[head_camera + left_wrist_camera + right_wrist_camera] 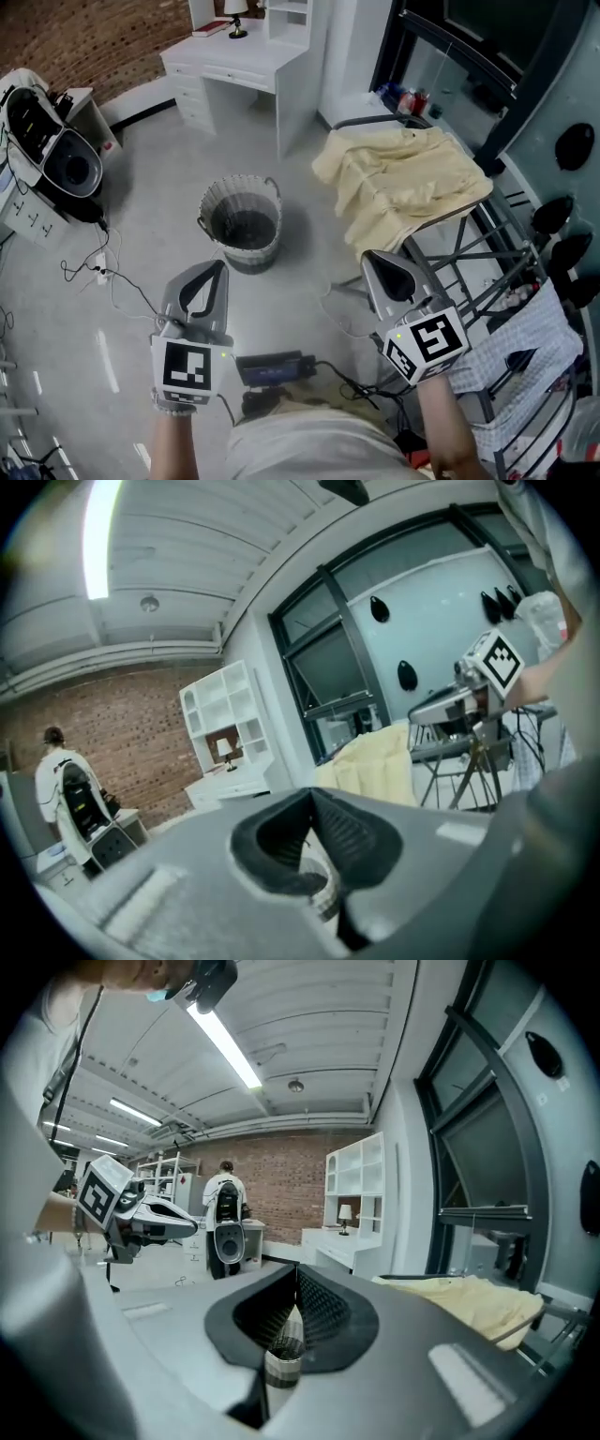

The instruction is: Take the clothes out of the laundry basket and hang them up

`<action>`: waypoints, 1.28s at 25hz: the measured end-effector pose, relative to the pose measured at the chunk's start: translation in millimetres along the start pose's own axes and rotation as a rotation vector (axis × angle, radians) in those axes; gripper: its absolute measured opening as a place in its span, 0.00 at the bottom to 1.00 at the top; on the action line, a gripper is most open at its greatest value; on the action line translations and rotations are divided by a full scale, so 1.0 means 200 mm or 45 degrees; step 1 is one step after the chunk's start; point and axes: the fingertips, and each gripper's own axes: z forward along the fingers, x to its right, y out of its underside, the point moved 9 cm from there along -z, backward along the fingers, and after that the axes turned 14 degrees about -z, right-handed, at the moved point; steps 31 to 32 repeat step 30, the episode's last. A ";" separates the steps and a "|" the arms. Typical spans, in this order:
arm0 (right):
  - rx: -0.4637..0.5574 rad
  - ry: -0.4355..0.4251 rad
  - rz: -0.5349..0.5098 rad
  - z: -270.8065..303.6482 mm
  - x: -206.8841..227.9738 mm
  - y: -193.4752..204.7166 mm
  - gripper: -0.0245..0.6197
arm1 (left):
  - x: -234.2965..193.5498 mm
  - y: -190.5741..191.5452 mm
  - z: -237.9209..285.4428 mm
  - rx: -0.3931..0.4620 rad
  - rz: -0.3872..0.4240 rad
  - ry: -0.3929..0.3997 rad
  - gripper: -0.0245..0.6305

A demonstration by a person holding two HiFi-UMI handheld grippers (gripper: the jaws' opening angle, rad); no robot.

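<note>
Hanging on the thin metal drying rack (466,251) at the right is a big pale yellow cloth (403,178). The round grey woven laundry basket (248,251) stands on the floor just left of it. Near the person, the left gripper (221,267) and right gripper (368,256) point toward the basket, each with its jaws pressed together.

Grey, teardrop-shaped left gripper (219,268) and right gripper (368,256), lower frame. Black-and-white marker cube (192,366) behind each. Pale top (309,452), bottom centre.
</note>
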 end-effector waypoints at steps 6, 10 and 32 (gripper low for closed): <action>-0.042 -0.120 -0.005 0.13 -0.13 0.03 0.05 | -0.08 0.13 -0.08 -0.034 -0.088 -0.057 0.03; -0.060 -0.152 -0.023 0.17 -0.19 0.03 0.05 | -0.11 0.17 -0.10 -0.053 -0.117 -0.080 0.03; -0.079 -0.138 0.008 0.17 -0.19 0.02 0.05 | -0.10 0.21 -0.11 -0.068 -0.143 -0.062 0.03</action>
